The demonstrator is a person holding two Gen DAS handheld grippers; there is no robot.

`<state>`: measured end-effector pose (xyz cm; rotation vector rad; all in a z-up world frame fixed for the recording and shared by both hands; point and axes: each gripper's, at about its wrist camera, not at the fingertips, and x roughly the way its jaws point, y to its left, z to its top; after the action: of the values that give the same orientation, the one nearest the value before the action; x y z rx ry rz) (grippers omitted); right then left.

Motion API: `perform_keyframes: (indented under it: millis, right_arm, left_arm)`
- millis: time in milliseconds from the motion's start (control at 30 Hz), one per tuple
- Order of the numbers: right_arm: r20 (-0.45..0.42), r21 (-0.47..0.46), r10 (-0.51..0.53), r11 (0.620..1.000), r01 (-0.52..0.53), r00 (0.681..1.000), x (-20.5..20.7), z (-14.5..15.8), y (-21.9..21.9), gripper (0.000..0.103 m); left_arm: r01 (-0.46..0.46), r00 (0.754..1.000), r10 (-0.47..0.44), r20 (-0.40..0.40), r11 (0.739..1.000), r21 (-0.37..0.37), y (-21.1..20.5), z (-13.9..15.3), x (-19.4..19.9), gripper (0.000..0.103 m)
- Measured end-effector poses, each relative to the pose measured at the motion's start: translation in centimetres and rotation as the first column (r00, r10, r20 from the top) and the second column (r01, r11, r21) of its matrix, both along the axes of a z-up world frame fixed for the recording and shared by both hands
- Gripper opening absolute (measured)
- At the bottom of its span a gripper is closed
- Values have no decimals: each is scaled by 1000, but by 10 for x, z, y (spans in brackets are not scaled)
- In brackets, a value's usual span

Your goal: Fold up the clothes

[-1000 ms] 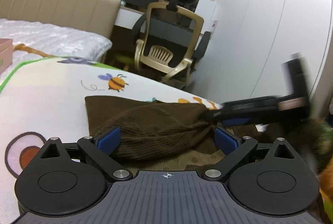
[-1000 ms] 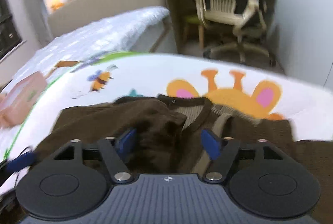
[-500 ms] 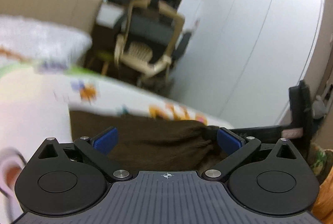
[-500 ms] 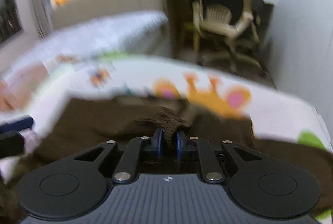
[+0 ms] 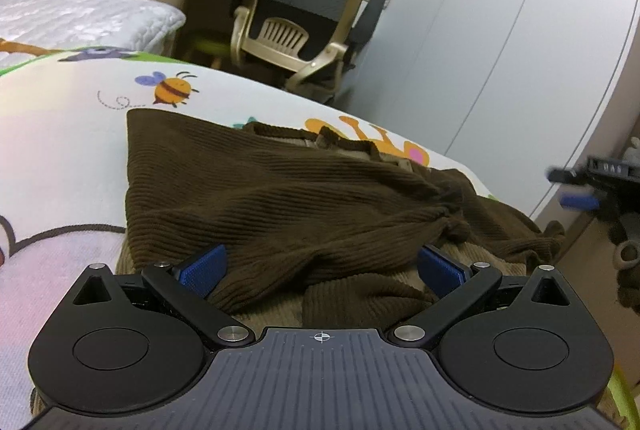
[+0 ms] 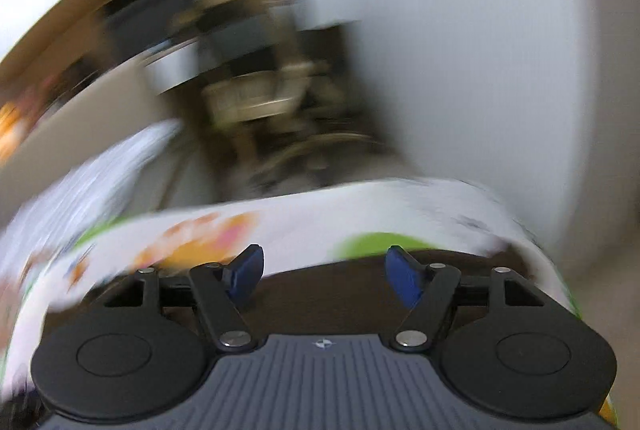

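Cartoon-print bedspread (image 5: pixel 60 150) carries brown ribbed sweater (image 5: pixel 280 198): soft, light, bunches easily; pinch an edge. Left gripper (image 5: pixel 320 268) wide, empty. Right gripper (image 6: pixel 322 274) just opening, empty.

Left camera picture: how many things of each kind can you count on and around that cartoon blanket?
Brown knitted garments: 1, the brown sweater
Cartoon blankets: 1, the bee-print blanket
Office chairs: 1, the beige office chair
Hand-held grippers: 2, the left hand-held gripper and the right hand-held gripper, blurred at the picture's right edge
Total: 5
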<state>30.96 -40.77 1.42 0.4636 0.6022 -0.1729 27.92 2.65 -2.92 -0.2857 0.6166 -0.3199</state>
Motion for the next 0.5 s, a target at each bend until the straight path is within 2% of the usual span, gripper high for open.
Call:
perform_keyframes:
  millis: [67,167,267,333,367,400,433,500]
  right_arm:
    - [-57,70,-111,991,115,992,-2,-20,-28,69]
    - [-136,138,-202,965,221,970,3,-49,-47,68]
    - [-175,195,-244,941,276,954,15,-73,-52,66]
    - [-141,203,-216,949,242,966,25,-76,-49,32]
    - [-109,192,-191,959,210,975,30,-72,-46,26]
    - [-64,158,-156,974,164,986,32,-59,-38,15]
    - [-17,115,-115,987,116,993,33,-44,-29,11]
    - [75,30,-15,999,13,997,34,-9,-4,10]
  left_arm:
    - [0,1000,0,0,1000,-3,1,1,0,103]
    - [1,1000,-1,-1,1000,-3,1,1,0,103]
    - [1,1000,-1,-1,1000,-6,2,0,0,103]
    - [1,1000,-1,-1,1000,-9,3,0,0,103]
    - [2,1000,-2,-2,1000,-10,3,0,0,103]
    - [2,1000,-2,-2,1000,-11,3,0,1,103]
    - [2,1000,-2,-2,1000,-12,3,0,1,103]
    - [3,1000,-3,-1,1000,-14,4,0,1,103]
